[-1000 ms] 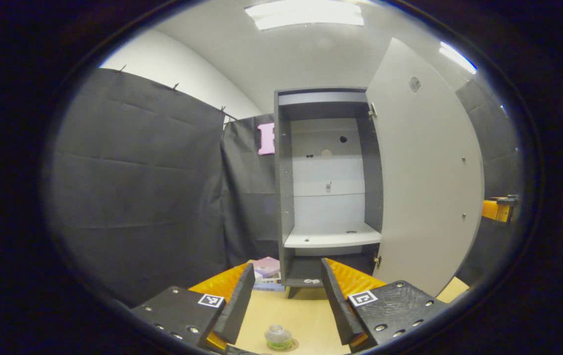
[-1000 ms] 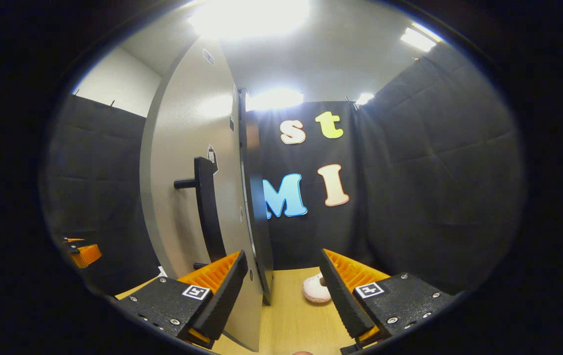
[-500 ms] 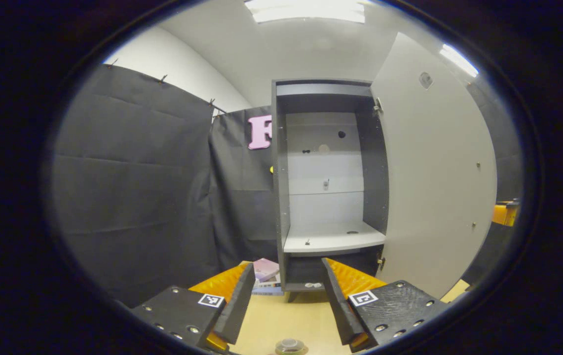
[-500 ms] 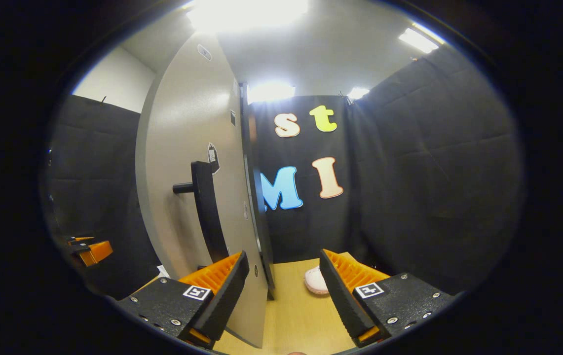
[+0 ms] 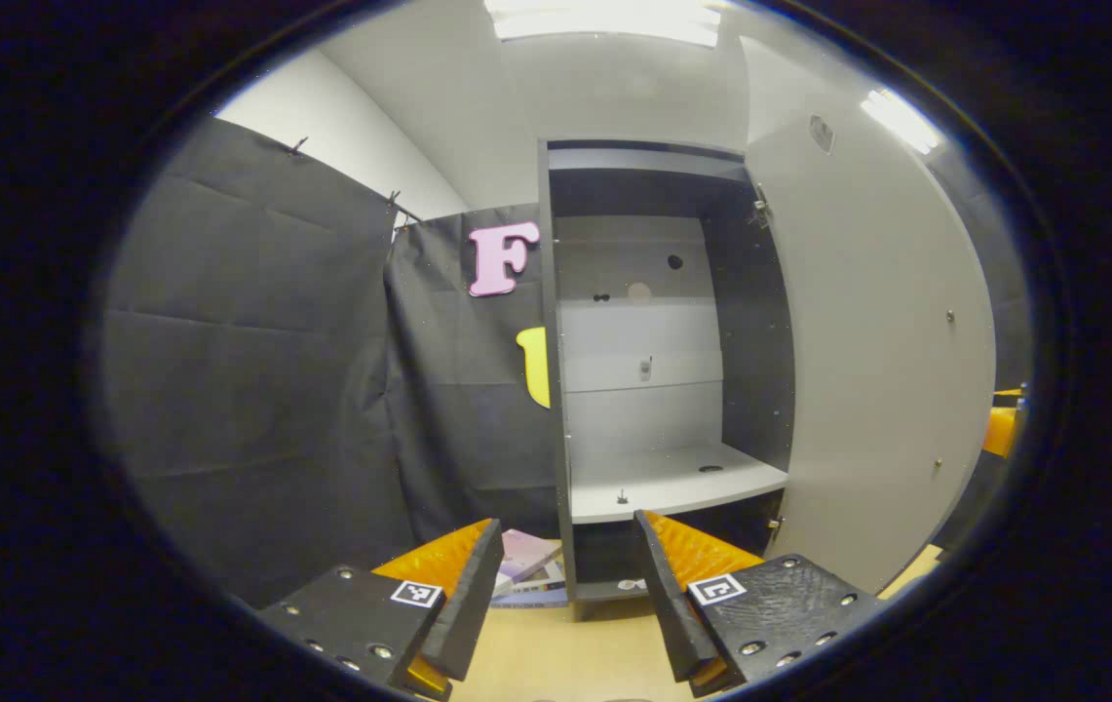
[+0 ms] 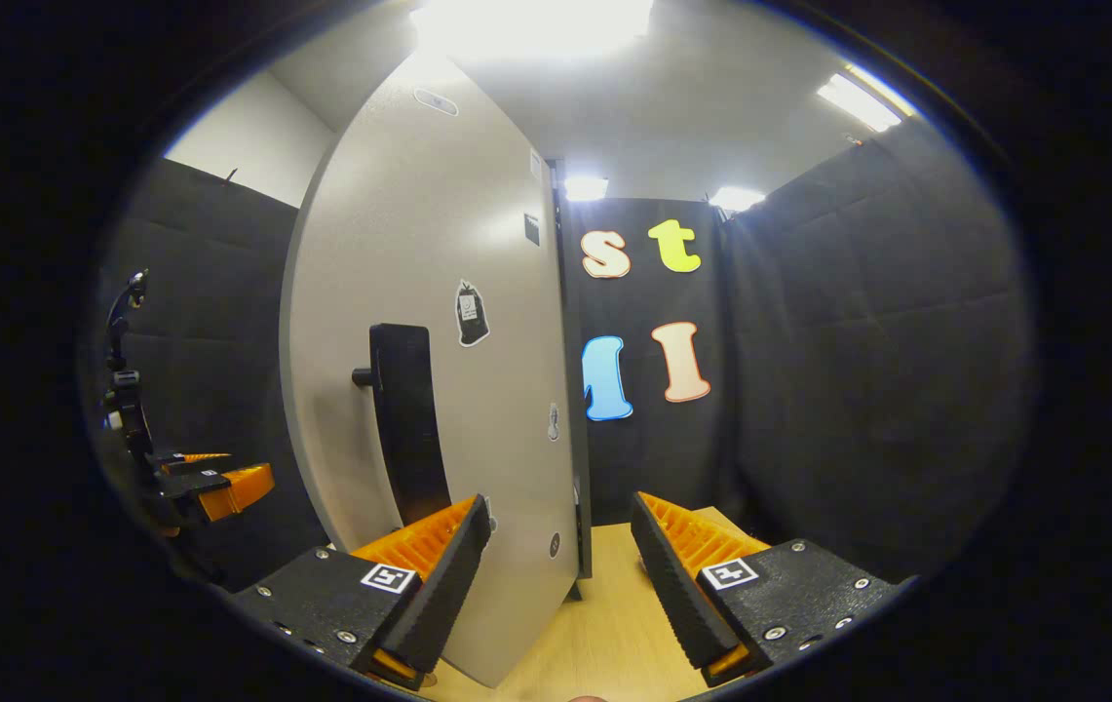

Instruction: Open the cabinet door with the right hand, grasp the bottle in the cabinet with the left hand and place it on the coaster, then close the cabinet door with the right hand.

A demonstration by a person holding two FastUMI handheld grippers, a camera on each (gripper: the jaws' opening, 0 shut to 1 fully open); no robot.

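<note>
The bottle has dropped out of sight below the left tool, empty and open; the door has swung partway shut beside the open, empty right tool.

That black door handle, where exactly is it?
In the right gripper view, the handle stands upright on the open cabinet door, left of centre, just above the right claw.

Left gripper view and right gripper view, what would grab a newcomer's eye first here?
Probably the tall grey cabinet in the left gripper view, standing open with a bare pale shelf inside. Next comes its big door swung wide across the right gripper view, carrying a dark vertical handle. The right tongs sit open just in front of the door's edge.
</note>
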